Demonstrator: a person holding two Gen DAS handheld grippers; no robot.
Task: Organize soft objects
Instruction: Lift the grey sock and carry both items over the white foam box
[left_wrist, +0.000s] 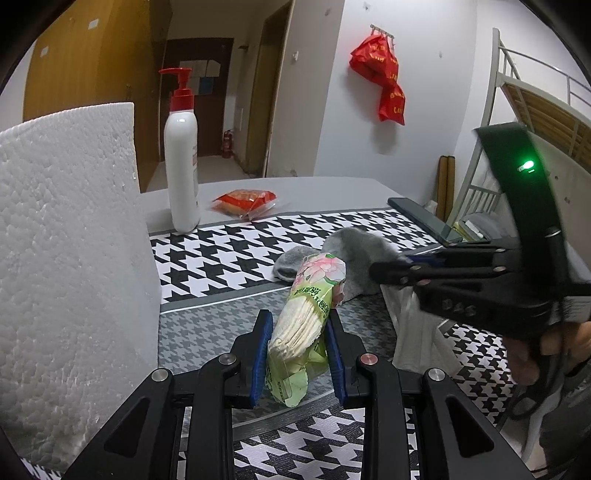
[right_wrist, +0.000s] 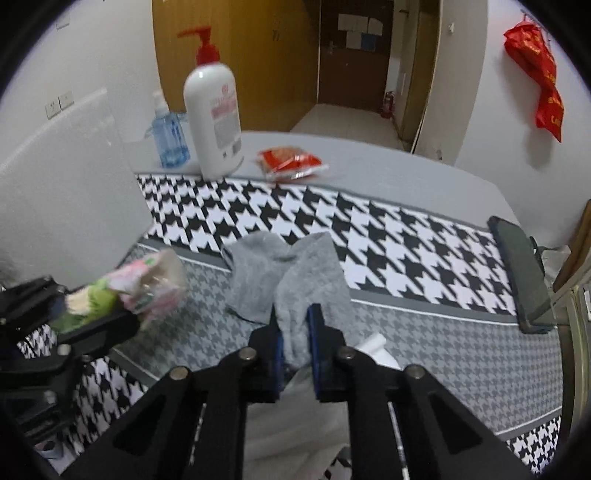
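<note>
My left gripper (left_wrist: 298, 325) is shut on a tissue pack (left_wrist: 310, 314) in a green and pink floral wrapper, held above the houndstooth mat (left_wrist: 221, 254). The pack also shows blurred at the left of the right wrist view (right_wrist: 147, 284). My right gripper (right_wrist: 295, 325) is shut on a grey sock (right_wrist: 295, 291), whose far end lies on the mat (right_wrist: 406, 240). The sock shows in the left wrist view (left_wrist: 354, 254) with the right gripper (left_wrist: 384, 275) on it. A white cloth or plastic bag (right_wrist: 299, 406) lies under the right gripper.
A white foam block (left_wrist: 66, 258) stands close at the left. A white pump bottle (right_wrist: 214, 110), a blue spray bottle (right_wrist: 168, 136) and a red snack packet (right_wrist: 290, 162) stand at the back. A dark phone (right_wrist: 521, 269) lies at the right edge.
</note>
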